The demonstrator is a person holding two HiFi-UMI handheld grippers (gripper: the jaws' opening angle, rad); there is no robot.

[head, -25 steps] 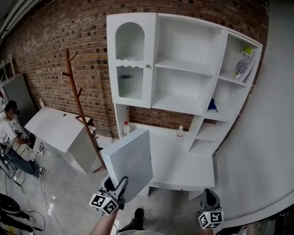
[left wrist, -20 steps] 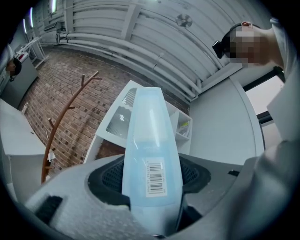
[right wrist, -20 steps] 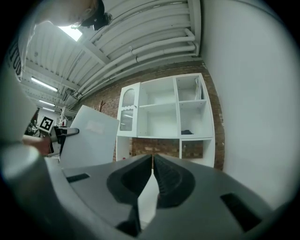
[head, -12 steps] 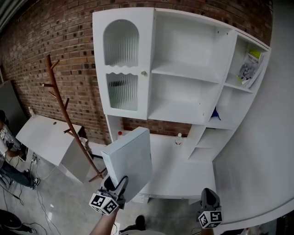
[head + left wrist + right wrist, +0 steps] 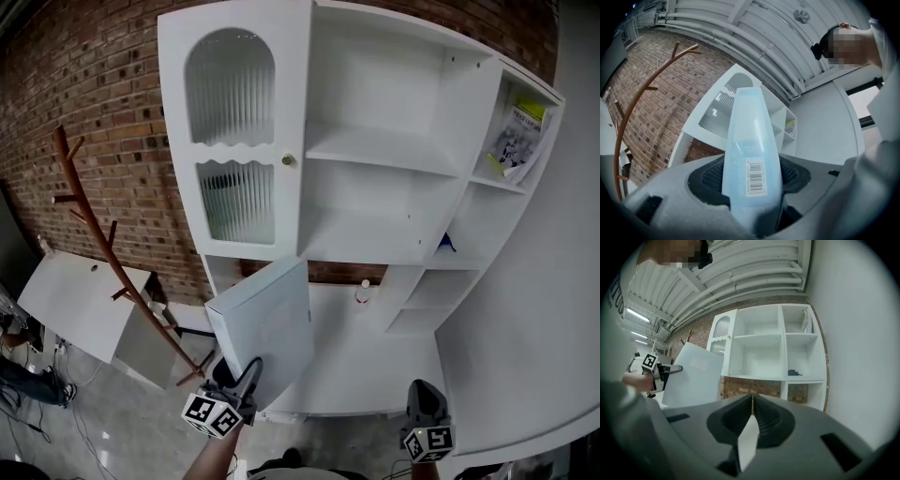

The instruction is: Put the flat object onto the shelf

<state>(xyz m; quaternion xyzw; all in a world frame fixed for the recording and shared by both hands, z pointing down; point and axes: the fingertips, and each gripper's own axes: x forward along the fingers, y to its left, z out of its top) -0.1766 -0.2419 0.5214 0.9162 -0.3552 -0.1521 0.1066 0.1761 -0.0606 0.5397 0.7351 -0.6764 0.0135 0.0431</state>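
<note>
Lower end of flat box (image 5: 262,323) hidden inside left gripper (image 5: 246,377); blue thing (image 5: 446,243) far beyond right gripper (image 5: 424,398) too small to identify.

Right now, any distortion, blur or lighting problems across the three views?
Head view: strong fisheye, the shelf unit bows outward, but light is even and edges crisp. Left gripper view: black round vignette, the flat box stretched lengthwise and slightly soft at its near end. Right gripper view: same vignette, shelf unit sharp, closed jaws close up and dim.
</note>
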